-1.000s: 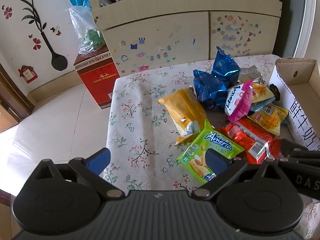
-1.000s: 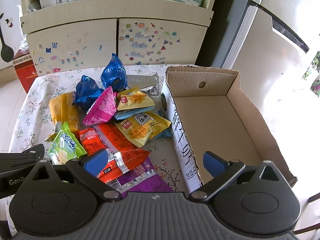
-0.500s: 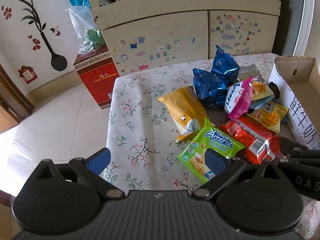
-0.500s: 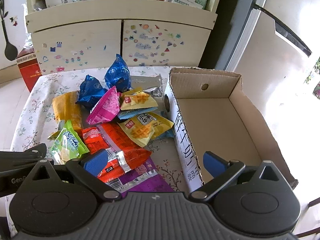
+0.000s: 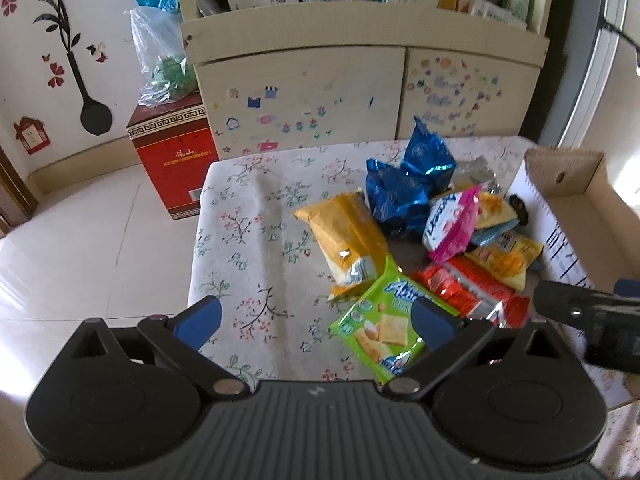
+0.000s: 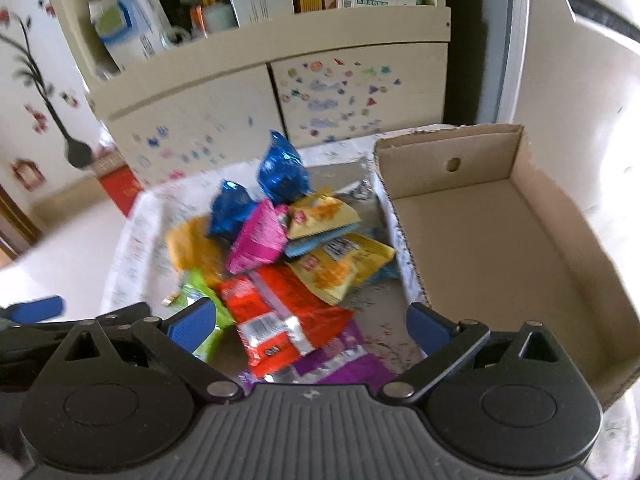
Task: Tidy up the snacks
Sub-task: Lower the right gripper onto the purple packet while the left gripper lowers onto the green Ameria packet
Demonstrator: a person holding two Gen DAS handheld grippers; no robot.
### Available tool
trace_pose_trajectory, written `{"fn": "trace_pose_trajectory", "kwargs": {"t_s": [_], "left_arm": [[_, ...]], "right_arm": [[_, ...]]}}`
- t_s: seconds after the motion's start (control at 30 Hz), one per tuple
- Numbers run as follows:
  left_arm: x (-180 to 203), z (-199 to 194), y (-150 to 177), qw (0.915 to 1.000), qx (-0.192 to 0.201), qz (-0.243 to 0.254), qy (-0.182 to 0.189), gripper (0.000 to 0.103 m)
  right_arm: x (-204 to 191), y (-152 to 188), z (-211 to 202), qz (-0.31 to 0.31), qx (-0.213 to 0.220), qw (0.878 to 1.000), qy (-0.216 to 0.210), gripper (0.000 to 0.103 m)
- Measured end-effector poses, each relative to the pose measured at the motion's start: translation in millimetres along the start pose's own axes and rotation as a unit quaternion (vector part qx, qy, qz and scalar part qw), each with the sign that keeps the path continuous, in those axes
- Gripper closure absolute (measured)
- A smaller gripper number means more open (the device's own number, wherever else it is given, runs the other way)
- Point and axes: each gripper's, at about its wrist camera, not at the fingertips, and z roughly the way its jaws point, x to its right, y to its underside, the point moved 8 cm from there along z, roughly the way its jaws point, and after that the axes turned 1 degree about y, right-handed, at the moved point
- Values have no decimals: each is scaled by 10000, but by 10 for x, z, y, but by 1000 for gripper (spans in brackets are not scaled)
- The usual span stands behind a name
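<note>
Your left gripper [image 5: 316, 318] gapes wide, empty, the green crinkly cracker packet [image 5: 384, 324] against its right finger at lower centre; your right gripper [image 6: 310, 326], equally wide, holds nothing above the red foil wrapper [image 6: 276, 312]

Snack packets are glossy plastic film: crinkled shiny foil on the blue bags [image 5: 404, 188], smooth sheen on the green packet [image 5: 380, 328] and red packet [image 6: 276, 312]. Cardboard box [image 6: 480, 240] is matt brown paper inside with rough torn edges; tablecloth [image 5: 248, 240] is matt printed cloth. Both the left gripper [image 5: 316, 320] and right gripper [image 6: 308, 324] have matt black ribbed plastic bodies and blue rubbery-looking pads [image 5: 200, 318]; the cabinet [image 5: 304, 92] is pale, dull wood-look board.
</note>
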Motion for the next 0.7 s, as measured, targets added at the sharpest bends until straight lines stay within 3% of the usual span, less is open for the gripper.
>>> {"fn": "trace_pose_trajectory", "kwargs": {"t_s": [0.13, 0.33, 0.5, 0.7], "left_arm": [[-136, -21, -61, 9995, 47, -299, 126, 3], [-217, 1, -23, 9982, -21, -502, 334, 3], [-167, 71, 37, 9971, -149, -550, 506, 3], [-20, 204, 49, 9960, -138, -562, 687, 3]], "right_arm": [[-4, 28, -65, 65, -21, 9989, -458, 0], [-92, 222, -49, -69, -395, 9931, -1099, 0], [-160, 468, 41, -329, -780, 9900, -1132, 5], [-112, 509, 156, -481, -712, 9928, -837, 11]]}}
